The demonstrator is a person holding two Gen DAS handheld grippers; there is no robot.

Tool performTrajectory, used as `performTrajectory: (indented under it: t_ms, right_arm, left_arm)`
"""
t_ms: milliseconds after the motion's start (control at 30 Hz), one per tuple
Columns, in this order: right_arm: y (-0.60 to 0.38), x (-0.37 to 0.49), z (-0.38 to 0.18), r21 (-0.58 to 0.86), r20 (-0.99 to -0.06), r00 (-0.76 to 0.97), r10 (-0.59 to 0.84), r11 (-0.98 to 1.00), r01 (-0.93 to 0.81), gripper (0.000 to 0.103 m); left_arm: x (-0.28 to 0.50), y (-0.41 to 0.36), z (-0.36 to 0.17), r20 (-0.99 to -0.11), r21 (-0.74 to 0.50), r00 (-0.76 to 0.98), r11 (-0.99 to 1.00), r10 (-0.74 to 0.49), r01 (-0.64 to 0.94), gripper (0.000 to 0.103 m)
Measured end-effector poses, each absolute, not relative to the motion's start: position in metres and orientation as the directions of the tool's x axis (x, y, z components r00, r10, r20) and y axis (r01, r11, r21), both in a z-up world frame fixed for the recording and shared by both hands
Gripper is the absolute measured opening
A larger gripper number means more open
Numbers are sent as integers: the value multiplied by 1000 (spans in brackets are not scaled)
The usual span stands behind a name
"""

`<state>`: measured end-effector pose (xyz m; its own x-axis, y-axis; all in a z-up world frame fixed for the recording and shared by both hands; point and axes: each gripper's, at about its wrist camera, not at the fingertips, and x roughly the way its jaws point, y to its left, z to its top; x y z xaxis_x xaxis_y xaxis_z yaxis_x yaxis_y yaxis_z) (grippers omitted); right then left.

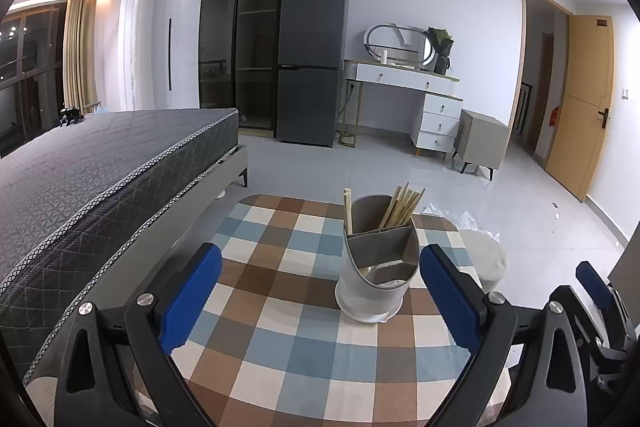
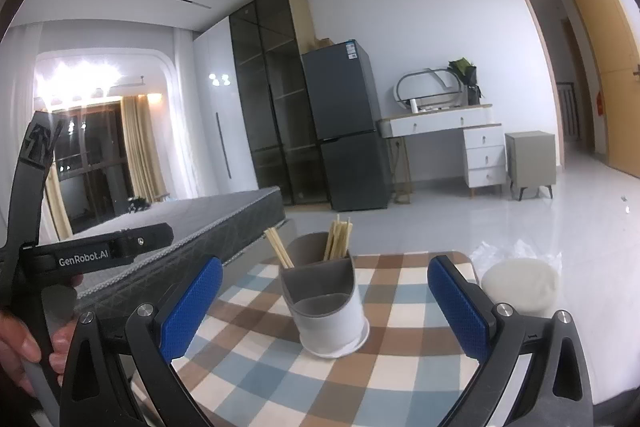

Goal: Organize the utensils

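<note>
Gaping wide, both tools (image 1: 320, 291) (image 2: 325, 307) hold nothing; holder (image 1: 376, 267) walls hide chopsticks' (image 1: 402, 207) lower ends.

A grey-and-white utensil holder (image 1: 376, 267) stands upright near the far edge of a small table (image 1: 280, 347) covered in a checked cloth. Wooden chopsticks (image 1: 402, 206) lean bunched in its rear compartment, a few more chopsticks (image 1: 348, 211) standing in a separate compartment beside them.
</note>
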<state>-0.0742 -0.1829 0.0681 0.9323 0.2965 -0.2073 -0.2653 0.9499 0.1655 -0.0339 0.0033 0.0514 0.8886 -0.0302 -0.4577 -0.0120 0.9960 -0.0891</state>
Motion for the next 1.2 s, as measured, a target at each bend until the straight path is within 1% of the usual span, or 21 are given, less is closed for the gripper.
performTrajectory:
  t_ms: [500,1200]
  right_arm:
    - [-183,-75,70,146,-207,936,283,955,-257,103]
    - [-184,-79,70,139,-206,939,276,958,-251,103]
  left_arm:
    - [-30,7,48,-486,-114,873,993,-50,-6,97]
    - [-32,8,46,-495,-102,868,995,-46,-5,97]
